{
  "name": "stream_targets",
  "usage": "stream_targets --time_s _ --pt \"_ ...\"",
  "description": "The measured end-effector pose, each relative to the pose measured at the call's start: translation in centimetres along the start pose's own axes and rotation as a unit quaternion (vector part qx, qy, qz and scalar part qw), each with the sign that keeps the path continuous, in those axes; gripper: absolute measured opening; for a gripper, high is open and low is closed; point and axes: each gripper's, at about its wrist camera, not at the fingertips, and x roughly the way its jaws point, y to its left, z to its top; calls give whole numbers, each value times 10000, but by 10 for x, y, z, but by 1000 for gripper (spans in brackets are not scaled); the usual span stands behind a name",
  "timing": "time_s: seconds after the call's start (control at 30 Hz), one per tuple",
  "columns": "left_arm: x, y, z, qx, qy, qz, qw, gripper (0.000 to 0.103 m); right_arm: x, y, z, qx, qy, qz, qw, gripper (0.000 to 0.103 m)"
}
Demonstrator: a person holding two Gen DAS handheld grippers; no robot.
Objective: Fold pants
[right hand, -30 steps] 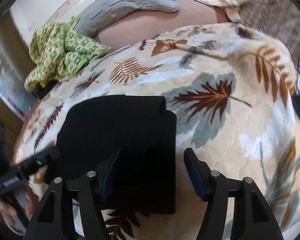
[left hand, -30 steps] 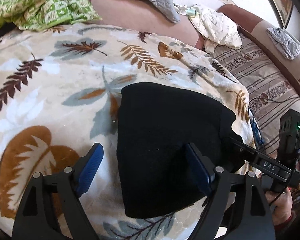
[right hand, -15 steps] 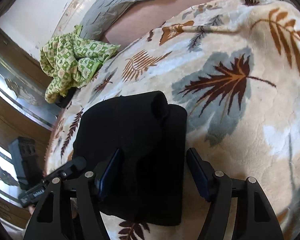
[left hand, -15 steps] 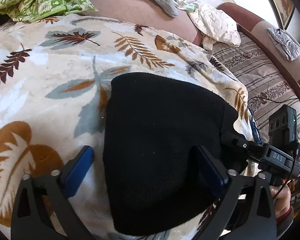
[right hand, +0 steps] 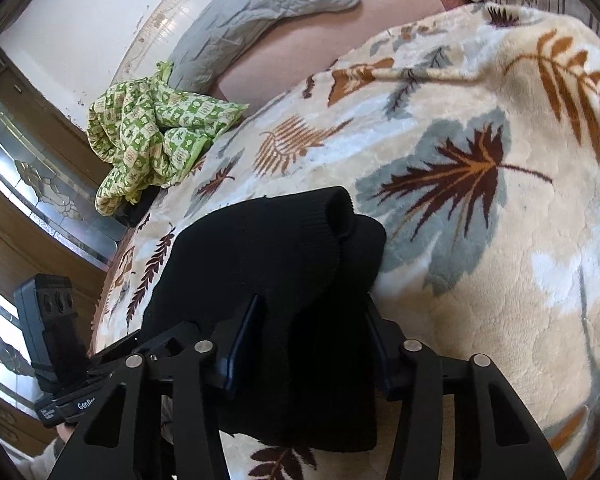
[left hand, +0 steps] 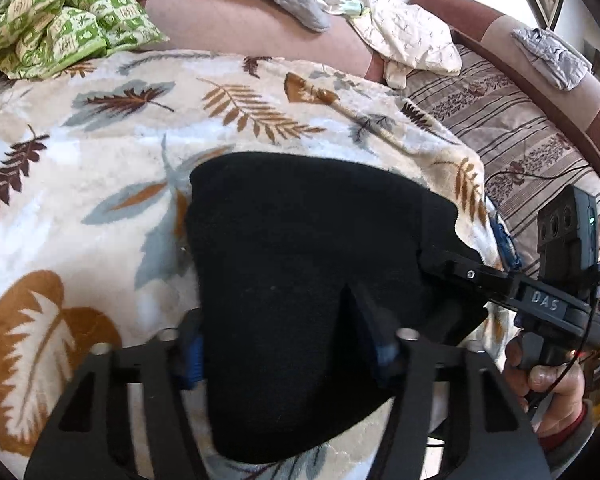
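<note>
Both grippers, left gripper (left hand: 284,344) and right gripper (right hand: 308,344), freshly closed, clamping the black pants (left hand: 300,260). Best lifted evenly, keeping edges aligned above the blanket (left hand: 80,168).

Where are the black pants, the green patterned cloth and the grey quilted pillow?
black pants (left hand: 300,240): left wrist view, middle of the folded top layer.
green patterned cloth (right hand: 156,128): right wrist view, centre of the crumpled heap.
grey quilted pillow (right hand: 252,16): right wrist view, its broad middle.

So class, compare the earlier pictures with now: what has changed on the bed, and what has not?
Both jaws have just been closing: the left hand-held gripper and right hand-held gripper now pinch the near edge of the black pants, bunching it. The leaf blanket and green cloth stayed put.
</note>
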Motion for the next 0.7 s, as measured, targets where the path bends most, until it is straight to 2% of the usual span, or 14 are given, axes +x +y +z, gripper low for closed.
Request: stream_targets --time_s 0.07,0.37,0.7 --pt "-6 2 4 -57 -11 -47 10000 48 -6 6 1 -90 -79 32 9999 45" --pt "-39 12 26 -4 -335 189 9993 47 -9 40 19 -278 -315 347 9985 42" --pt "-42 33 41 -149 -429 263 9986 47 8 68 37 -507 -243 282 9980 42"
